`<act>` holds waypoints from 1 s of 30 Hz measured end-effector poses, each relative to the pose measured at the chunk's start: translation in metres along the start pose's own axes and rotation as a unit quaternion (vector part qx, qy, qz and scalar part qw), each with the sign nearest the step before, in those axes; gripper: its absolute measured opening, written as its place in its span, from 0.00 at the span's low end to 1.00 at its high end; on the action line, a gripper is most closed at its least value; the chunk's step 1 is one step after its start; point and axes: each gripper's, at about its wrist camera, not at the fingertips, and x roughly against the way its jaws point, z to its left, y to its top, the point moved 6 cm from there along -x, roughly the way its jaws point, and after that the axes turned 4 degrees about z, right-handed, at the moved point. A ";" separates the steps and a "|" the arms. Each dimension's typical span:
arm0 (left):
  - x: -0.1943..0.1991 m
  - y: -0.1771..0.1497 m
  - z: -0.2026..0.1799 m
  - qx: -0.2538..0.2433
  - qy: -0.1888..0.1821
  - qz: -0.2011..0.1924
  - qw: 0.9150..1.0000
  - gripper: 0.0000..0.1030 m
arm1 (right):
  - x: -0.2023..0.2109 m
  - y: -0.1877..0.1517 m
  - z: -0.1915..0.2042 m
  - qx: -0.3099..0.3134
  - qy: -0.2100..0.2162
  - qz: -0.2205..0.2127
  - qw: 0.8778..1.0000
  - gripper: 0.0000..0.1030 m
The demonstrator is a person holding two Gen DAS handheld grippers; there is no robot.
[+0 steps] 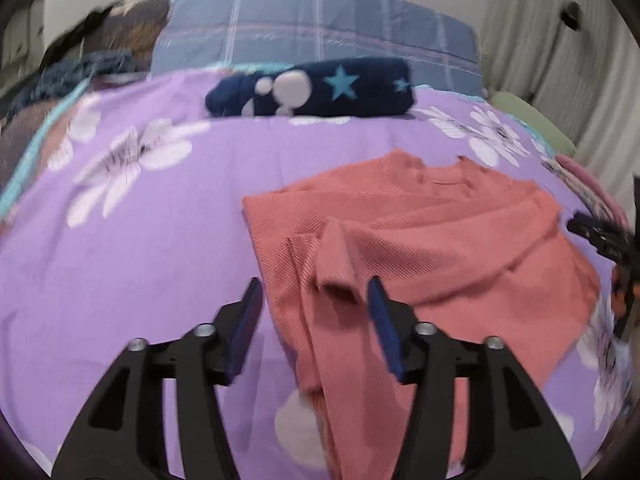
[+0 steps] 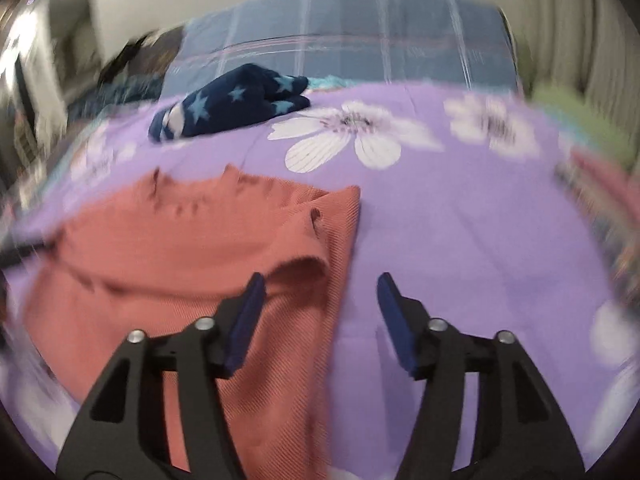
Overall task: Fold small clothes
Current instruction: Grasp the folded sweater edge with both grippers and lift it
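My left gripper and right gripper are both released, empty; the top lies half folded mid-bed, one bundle done at the far edge.

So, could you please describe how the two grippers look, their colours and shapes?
They look identical. The left gripper and the right gripper each have two black, angular arms with slot-shaped cut-outs and round silver bolt heads. Each arm ends in a flat dark blue pad. No cables, markings, hands or sleeves are visible.
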 end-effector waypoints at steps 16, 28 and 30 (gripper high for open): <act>-0.047 0.081 0.022 -0.001 0.074 -0.011 0.997 0.78 | -0.053 0.065 -0.033 -0.060 -0.037 0.000 0.998 0.63; -0.071 0.086 0.028 0.050 -0.034 0.018 0.998 0.49 | -0.070 0.074 -0.060 -0.147 0.086 0.025 0.985 0.23; -0.081 0.087 0.023 0.057 -0.052 0.032 0.997 0.41 | -0.073 0.082 -0.053 -0.143 0.101 0.023 0.984 0.21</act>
